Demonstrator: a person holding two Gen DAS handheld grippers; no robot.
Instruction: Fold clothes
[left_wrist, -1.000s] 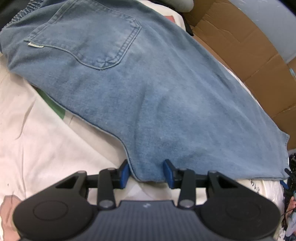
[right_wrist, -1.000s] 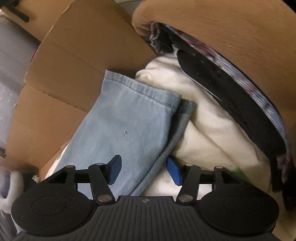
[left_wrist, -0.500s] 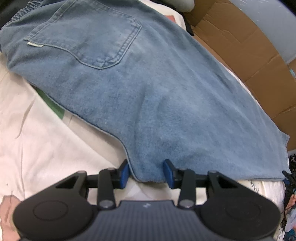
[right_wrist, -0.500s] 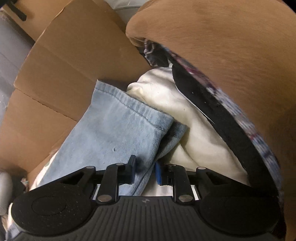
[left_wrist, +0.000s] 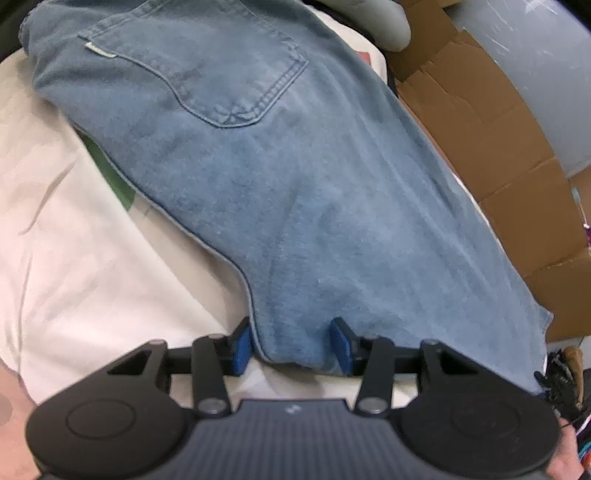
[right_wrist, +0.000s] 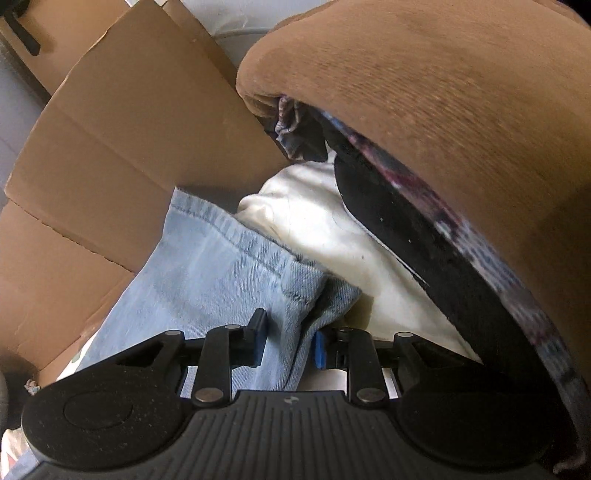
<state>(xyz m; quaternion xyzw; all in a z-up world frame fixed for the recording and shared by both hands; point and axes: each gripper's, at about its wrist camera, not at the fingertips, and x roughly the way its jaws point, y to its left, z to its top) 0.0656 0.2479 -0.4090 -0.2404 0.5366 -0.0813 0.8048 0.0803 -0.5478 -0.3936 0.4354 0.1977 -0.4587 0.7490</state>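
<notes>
Straddling the near edge of the jeans (left_wrist: 295, 192) with spread pads, the left tongs (left_wrist: 291, 345) grip nothing, while the right tongs (right_wrist: 286, 341) pinch a bunched hem; the denim, draped across white bedding (left_wrist: 81, 266), could slip or fold crooked.

No readable text in either view. Small pale tag (left_wrist: 99, 50) on the jeans (left_wrist: 295, 206) pocket edge, upper left of the left wrist frame: too blurred to read. Tiny light mark (right_wrist: 291, 399) on the gripper body, bottom centre of the right wrist frame: a logo, not lettering.
</notes>
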